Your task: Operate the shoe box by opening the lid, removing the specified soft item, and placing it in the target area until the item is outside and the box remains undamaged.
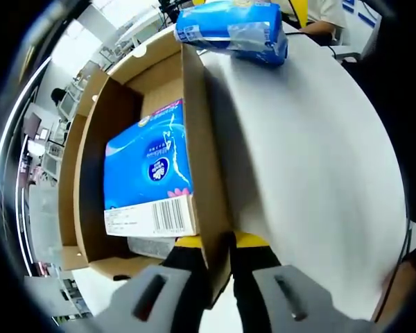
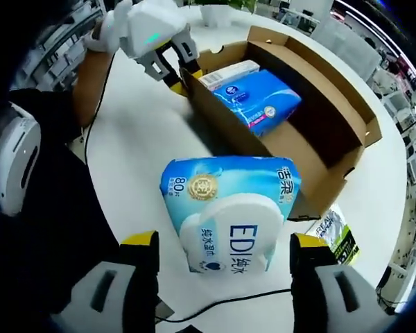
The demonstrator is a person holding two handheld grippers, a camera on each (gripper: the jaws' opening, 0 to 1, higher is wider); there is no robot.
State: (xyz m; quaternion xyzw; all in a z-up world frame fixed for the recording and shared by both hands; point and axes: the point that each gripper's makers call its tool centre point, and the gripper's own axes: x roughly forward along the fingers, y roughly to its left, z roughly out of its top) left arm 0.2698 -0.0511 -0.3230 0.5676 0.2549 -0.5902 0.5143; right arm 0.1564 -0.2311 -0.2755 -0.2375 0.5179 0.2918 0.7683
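Observation:
An open brown cardboard box [image 1: 197, 139] lies on a white table [image 1: 312, 173]. My left gripper [image 1: 218, 243] is shut on its near side wall, one jaw inside and one outside. Inside the box lies a blue tissue pack [image 1: 149, 163] with a barcode end. Beyond the box, a blue wet-wipe pack [image 1: 232, 28] rests on the table. In the right gripper view that wipe pack [image 2: 229, 208] lies flat between the wide-apart jaws of my right gripper [image 2: 225, 246], which is open. The left gripper [image 2: 177, 73] pinches the box [image 2: 326, 97] at its far corner, with the tissue pack [image 2: 260, 97] inside.
A small printed packet [image 2: 336, 232] lies by the box's near corner. A thin black cable [image 2: 222, 305] runs across the table just ahead of the right jaws. The person's arm [image 2: 90, 76] reaches in from the left. Shelving and desks ring the table.

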